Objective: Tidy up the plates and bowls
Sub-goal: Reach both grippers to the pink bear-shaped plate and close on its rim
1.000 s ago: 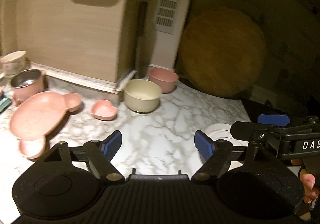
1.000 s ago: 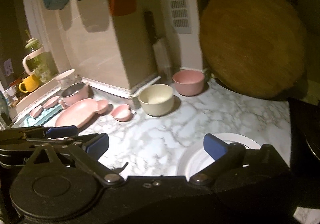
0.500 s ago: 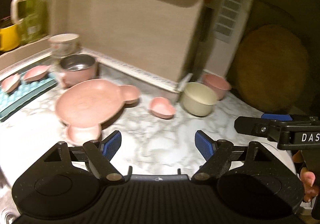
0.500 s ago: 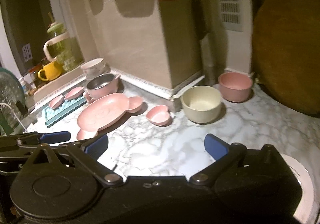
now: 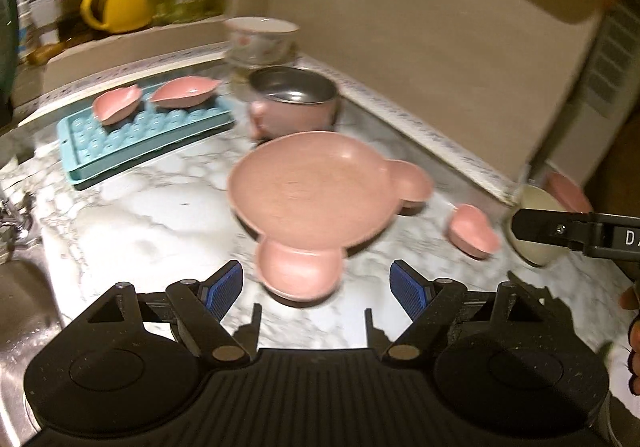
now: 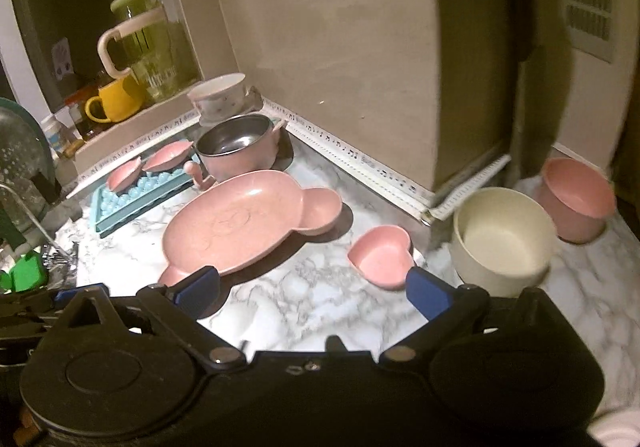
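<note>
Left gripper: left gripper (image 5: 316,285) hangs over the marble counter with blue-padded jaws spread wide and nothing between them; the near ear of the bear-shaped plate (image 5: 312,191) lies just ahead of the gap.
Right gripper: right gripper (image 6: 314,283) likewise gapes empty, its jaws framing bare counter in front of the heart-shaped dish (image 6: 382,253).
Where the dishes lie: bear-shaped plate mid-counter; steel-lined pink pot (image 6: 238,151) just behind it; cream bowl (image 6: 502,239) and pink bowl (image 6: 576,199) side by side to the right near the wall corner; white patterned bowl (image 6: 218,93) at the back by the sill.
Already placed, by my reading: two leaf-shaped dishes (image 5: 154,99) rest on the teal drying tray (image 5: 136,143), which may be the sorted spot.
Left to do: nearly everything; plate, heart dish and bowls sit scattered and unstacked, and neither gripper has picked anything up.
Materials: pink pieces look matte, like wheat-straw plastic, light and shallow-rimmed; the pot's liner is shiny metal; the tray is studded with round bumps.
Counter: marble counter (image 5: 160,207) is glossy white with grey veins, likely slippery under a low plate rim.
Clutter: yellow mug (image 6: 114,101) and green jug (image 6: 148,47) stand on the sill, clear of the work.
</note>
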Tool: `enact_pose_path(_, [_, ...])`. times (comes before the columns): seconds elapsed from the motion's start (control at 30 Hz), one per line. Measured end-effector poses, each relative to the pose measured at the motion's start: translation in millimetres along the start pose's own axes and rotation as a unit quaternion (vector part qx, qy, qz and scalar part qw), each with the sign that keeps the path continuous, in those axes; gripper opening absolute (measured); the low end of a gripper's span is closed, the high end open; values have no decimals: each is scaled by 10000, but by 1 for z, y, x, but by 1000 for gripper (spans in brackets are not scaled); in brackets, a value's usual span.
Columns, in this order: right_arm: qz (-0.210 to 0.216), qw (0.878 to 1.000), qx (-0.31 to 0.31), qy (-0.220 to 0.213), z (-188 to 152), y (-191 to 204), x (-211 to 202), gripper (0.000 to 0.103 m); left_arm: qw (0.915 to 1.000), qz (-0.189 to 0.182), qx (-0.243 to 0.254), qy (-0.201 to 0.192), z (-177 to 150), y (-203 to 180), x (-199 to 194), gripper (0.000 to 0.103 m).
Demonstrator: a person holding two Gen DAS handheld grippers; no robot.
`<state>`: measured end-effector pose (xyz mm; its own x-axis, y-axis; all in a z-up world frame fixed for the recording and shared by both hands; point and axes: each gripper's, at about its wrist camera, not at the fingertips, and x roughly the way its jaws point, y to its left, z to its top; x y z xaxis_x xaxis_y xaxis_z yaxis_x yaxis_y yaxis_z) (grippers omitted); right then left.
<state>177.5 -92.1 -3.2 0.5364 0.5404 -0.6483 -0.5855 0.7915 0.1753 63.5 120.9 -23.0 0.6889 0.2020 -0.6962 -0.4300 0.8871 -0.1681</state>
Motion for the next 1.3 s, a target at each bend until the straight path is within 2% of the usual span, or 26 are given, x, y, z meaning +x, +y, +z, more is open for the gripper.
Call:
enact_pose_path(0.23, [162, 9991, -112, 368, 17, 1, 51, 92, 9985, 410, -356, 78, 17, 23, 31, 80])
enact_pose_path(0.4, [119, 9981, -373, 481, 34, 3, 83, 86, 9964, 654, -526, 132, 26, 34, 49, 80])
enact_pose_path(0.57, [78, 9964, -681, 493, 57, 6, 112, 76, 9956, 645, -614, 304, 23, 37, 63, 80])
enact_pose_path(0.7, [227, 9914, -1126, 629, 72, 15, 138, 71, 9954, 610, -614, 399, 19, 34, 67, 80])
enact_pose_path(0.8, [245, 9868, -1426, 728, 77, 23, 157, 63, 9947, 714, -652, 364, 26, 36, 72, 80])
enact_pose_path(0.87, [271, 9847, -1507, 833, 80, 24, 169, 54, 9943, 740, -689, 334, 31, 39, 77, 80])
enact_pose_path(1.0, [306, 9822, -1585, 964, 85, 25, 189, 46, 9934, 799, -739, 357, 35, 42, 89, 80])
enact_pose_path(1.07, [313, 9808, -1624, 1034, 86, 25, 197, 38, 9931, 813, -767, 362, 36, 42, 94, 73])
enact_pose_path(1.2, [368, 9785, -1662, 1166, 86, 25, 209, 31, 9934, 725, -782, 410, 38, 43, 101, 61])
enact_pose_path(1.23, [362, 9783, -1660, 1187, 85, 24, 211, 27, 9934, 704, -805, 418, 38, 43, 102, 57])
enact_pose_path(1.3, [374, 9777, -1659, 1228, 85, 23, 214, 23, 9931, 671, -848, 454, 39, 45, 104, 45])
